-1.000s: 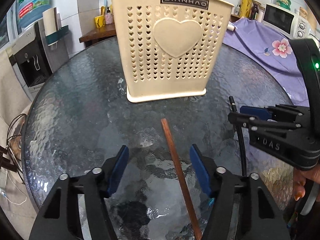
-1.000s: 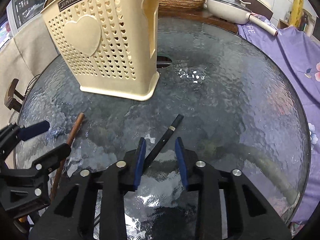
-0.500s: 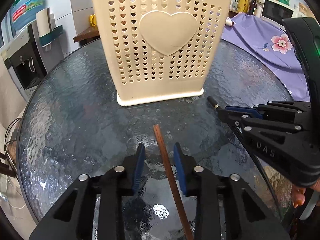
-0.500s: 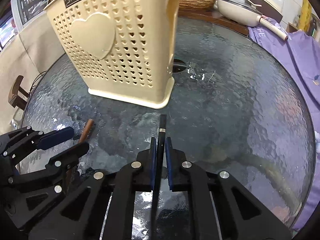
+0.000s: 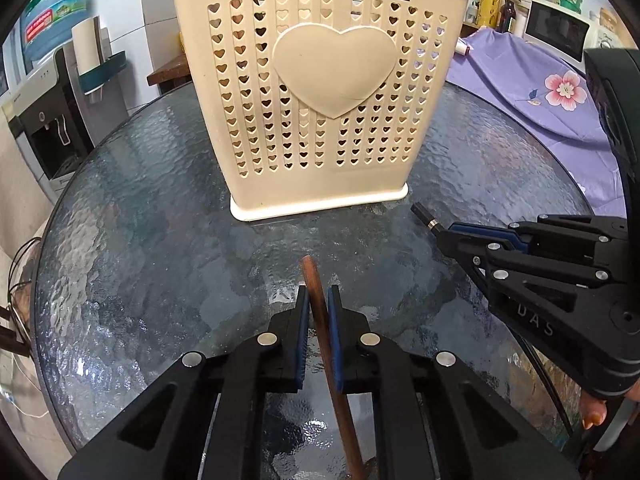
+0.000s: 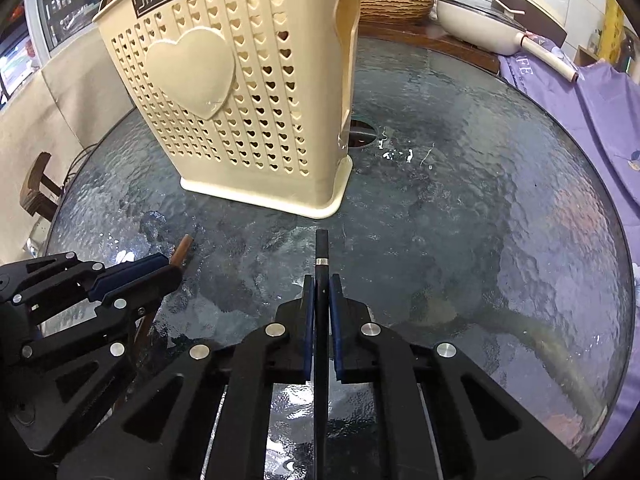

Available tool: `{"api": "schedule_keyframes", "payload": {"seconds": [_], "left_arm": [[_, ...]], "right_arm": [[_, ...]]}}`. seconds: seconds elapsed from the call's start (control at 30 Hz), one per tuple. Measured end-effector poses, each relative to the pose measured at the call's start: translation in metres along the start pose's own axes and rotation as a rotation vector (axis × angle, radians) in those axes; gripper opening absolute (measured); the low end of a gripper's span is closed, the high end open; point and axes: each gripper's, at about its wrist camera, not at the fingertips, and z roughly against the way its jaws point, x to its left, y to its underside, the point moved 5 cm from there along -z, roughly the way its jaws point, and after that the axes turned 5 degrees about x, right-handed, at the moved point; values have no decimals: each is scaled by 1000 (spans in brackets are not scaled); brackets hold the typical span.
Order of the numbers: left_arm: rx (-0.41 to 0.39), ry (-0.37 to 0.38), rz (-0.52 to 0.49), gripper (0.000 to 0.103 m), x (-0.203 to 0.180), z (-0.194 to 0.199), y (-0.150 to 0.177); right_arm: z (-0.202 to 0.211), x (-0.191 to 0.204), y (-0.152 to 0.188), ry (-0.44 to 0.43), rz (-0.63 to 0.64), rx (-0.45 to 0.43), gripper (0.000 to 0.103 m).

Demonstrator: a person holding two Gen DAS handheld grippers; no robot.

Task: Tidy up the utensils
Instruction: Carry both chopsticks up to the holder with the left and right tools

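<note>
A cream perforated utensil holder [image 5: 320,92] with a raised heart stands on the round glass table [image 5: 132,216]; it also shows in the right wrist view [image 6: 240,92]. My left gripper [image 5: 318,294] is shut on a brown chopstick [image 5: 314,280], whose tip points at the holder. My right gripper [image 6: 319,282] is shut on a black chopstick [image 6: 321,248] with a silver band. In the left wrist view the right gripper [image 5: 448,234] sits at the right with the black chopstick [image 5: 422,214] poking out. In the right wrist view the left gripper [image 6: 164,268] is at the lower left with the brown chopstick [image 6: 182,248].
A purple flowered cloth [image 5: 532,88] covers something beside the table on the right. A water dispenser [image 5: 44,120] stands left. A white pan [image 6: 480,20] and a woven basket [image 6: 396,0] sit on a wooden counter behind the table.
Both grippers have closed: the left on the brown chopstick, the right on the black one. Both have moved nearer to the holder.
</note>
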Motion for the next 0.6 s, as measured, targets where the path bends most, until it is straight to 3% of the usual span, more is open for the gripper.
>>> {"api": "schedule_keyframes", "payload": {"seconds": [0.3, 0.6], "left_arm": [[-44, 46, 46, 8, 12, 14, -5], [-169, 96, 71, 8, 18, 72, -17]], "right_arm": [[20, -5, -1, -50, -27, -72, 8], [84, -12, -4, -141, -51, -251, 8]]}}
